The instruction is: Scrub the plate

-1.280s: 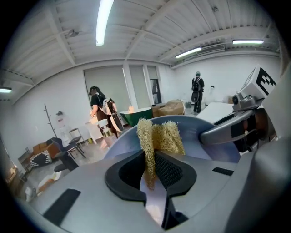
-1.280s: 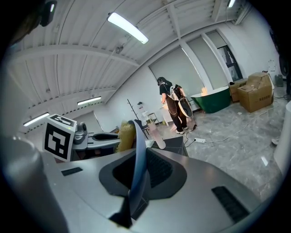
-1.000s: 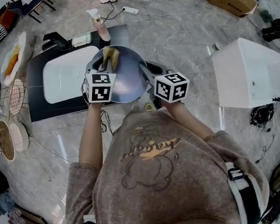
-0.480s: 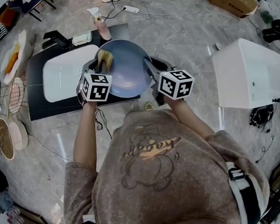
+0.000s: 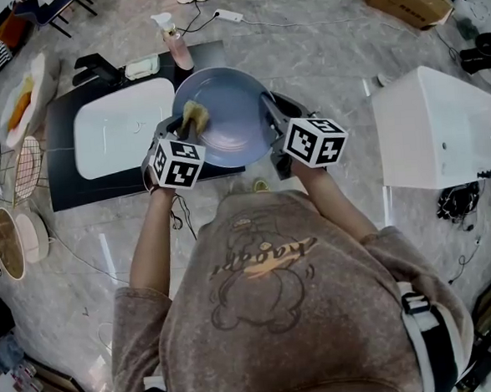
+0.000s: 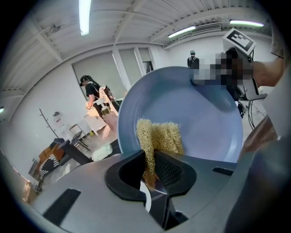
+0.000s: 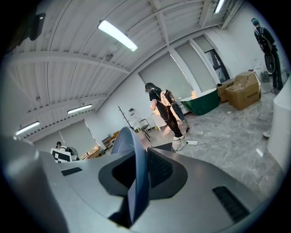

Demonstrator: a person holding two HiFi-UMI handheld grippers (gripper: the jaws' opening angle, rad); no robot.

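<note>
The blue plate [image 5: 232, 121] is held up off the black tabletop [image 5: 68, 182], just beside the white sink basin [image 5: 123, 128], and is tipped so that its face is turned toward the left tongs [image 6: 152, 168]. Its rim is clamped by the right tongs [image 7: 140, 172]. In the right gripper view the plate's edge is seen running straight between the two pads, which are closed on it.

A yellow loofah scrubber [image 6: 159, 134] is gripped by the left tongs. It is pinched at its lower end, and its free upper part is laid against the lower left of the plate's face, apparently in contact.

The scrubbing step itself is judged to be in hand. No suds or dirt can be made out on the plate, so how much remains cannot be told.

For the next move, the scrubber would need to be drawn across the face with steady pressure. The plate is held at one edge only — a hard push far from that edge could lever it in the pads, so firm strokes are best kept toward the clamped side. The loofah is floppy and may fold over rather than rub flat.
</note>
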